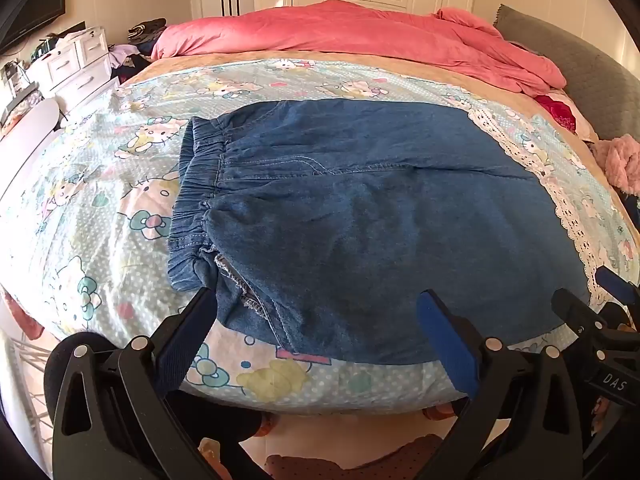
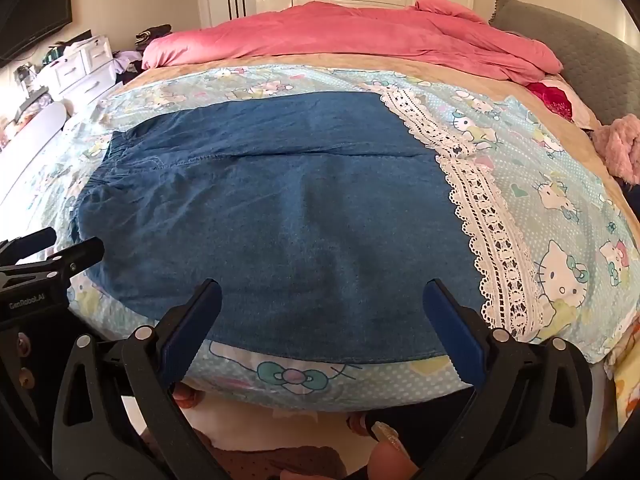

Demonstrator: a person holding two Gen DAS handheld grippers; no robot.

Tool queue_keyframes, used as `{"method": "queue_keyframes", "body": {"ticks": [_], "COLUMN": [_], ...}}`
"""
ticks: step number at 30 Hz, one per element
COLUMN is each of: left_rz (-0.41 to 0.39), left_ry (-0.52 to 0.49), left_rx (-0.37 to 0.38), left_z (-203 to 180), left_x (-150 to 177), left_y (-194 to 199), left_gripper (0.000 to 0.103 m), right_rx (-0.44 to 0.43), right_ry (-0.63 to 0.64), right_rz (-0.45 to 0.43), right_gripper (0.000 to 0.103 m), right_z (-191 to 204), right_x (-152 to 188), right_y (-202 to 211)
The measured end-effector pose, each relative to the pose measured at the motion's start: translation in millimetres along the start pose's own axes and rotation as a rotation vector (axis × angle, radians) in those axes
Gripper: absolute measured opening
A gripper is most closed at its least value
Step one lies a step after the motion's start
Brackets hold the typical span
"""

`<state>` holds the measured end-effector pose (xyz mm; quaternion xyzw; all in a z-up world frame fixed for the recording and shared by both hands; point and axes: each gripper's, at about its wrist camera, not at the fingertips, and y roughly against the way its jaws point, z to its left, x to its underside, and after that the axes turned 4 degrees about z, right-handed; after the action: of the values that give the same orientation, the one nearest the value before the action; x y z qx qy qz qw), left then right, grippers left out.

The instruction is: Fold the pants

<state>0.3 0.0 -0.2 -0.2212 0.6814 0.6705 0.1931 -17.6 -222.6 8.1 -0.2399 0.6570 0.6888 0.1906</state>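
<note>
Blue denim pants [image 1: 360, 208] lie flat on the bed, elastic waistband [image 1: 192, 192] at the left, white lace hems [image 1: 560, 200] at the right. The pants also show in the right wrist view [image 2: 280, 216], lace hem [image 2: 488, 216] at the right. My left gripper [image 1: 316, 300] is open and empty, above the pants' near edge by the waistband. My right gripper [image 2: 322, 292] is open and empty, above the near edge toward the hems. Each gripper shows at the edge of the other's view: the right one [image 1: 592, 300], the left one [image 2: 68, 248].
The bed has a Hello Kitty sheet [image 1: 100, 208]. A pink duvet [image 1: 360, 36] is bunched at the far side. A grey headboard [image 1: 580, 64] and a pink fluffy item [image 1: 620, 160] are at the right. White drawers [image 1: 72, 64] stand at the left. The floor lies below the near bed edge.
</note>
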Motion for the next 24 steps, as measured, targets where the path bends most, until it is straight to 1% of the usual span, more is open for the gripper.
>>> {"method": "queue_keyframes", "body": {"ticks": [24], "left_rz": [-0.005], "left_ry": [0.0], "left_rx": [0.001], "left_z": [-0.6], "left_x": [0.3], "left_y": [0.3], "left_gripper": [0.099], "right_rx": [0.002], "right_ry": [-0.005], "right_rz": [0.001], "right_gripper": [0.095], "right_z": [-2.5], "right_x": [0.6], "right_y": [-1.3]}}
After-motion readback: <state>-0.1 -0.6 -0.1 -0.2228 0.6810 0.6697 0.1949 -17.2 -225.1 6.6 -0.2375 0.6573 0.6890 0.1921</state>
